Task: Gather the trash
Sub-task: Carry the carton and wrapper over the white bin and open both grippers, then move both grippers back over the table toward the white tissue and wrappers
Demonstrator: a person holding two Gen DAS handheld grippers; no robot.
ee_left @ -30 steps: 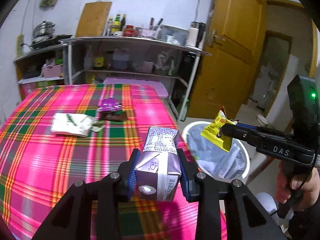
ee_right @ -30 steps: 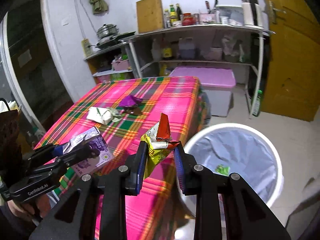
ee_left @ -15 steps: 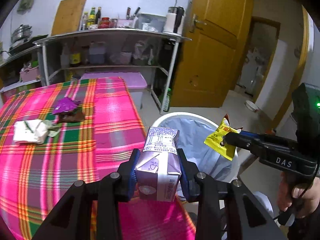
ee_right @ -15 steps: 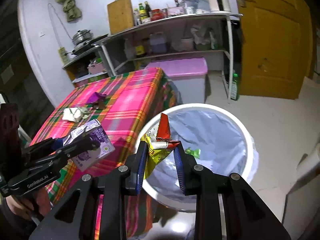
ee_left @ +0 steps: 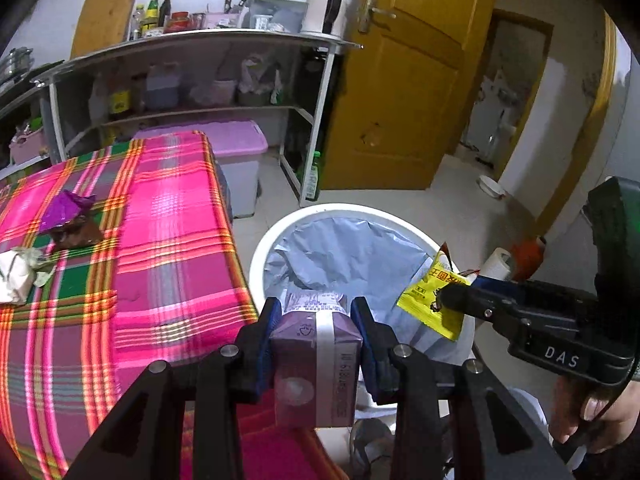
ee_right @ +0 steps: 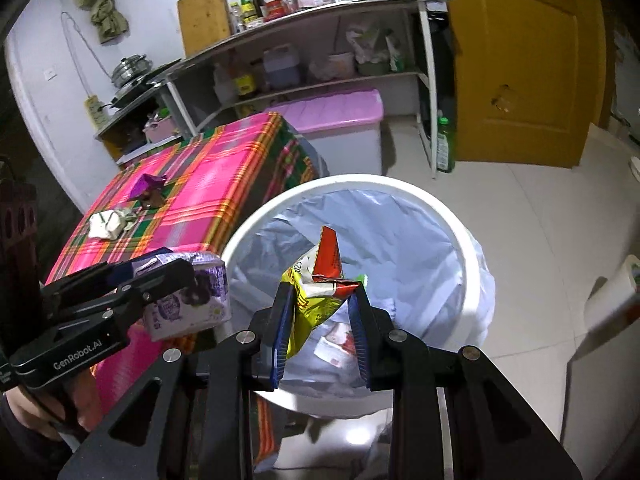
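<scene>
1. Left gripper (ee_left: 316, 332) is clamped on the purple carton (ee_left: 316, 364), squeezed flat between both pads. It sits at the near rim of the bin (ee_left: 280, 228), partly over the table (ee_left: 168, 240) edge and not fully over the opening.
2. Right gripper (ee_right: 320, 320) is pinching the yellow wrapper (ee_right: 316, 292), jaws closed on its crumpled middle. It hangs right over the bin mouth.
3. Step in hand, as I read it: drop both. The wrapper looks ready, so just open the jaws. It's light and may cling to a pad, so open wide.
4. The carton should move further in over the liner before release (the rim is close, so it could clip it and bounce to the floor).
5. Release one at a time, or keep the grippers apart, so they don't knock each other.
6. The bin is white with a grey-blue liner (ee_right: 400, 240). Some scraps are already at the bottom, one red-and-white piece (ee_right: 336, 340) and something green by the wrapper tip, too small to identify.
7. Still on the table are a purple wrapper (ee_left: 66, 210) on a brown scrap and a white wad (ee_left: 16, 280) beside them. Task is roughly half done, I'd guess.
</scene>
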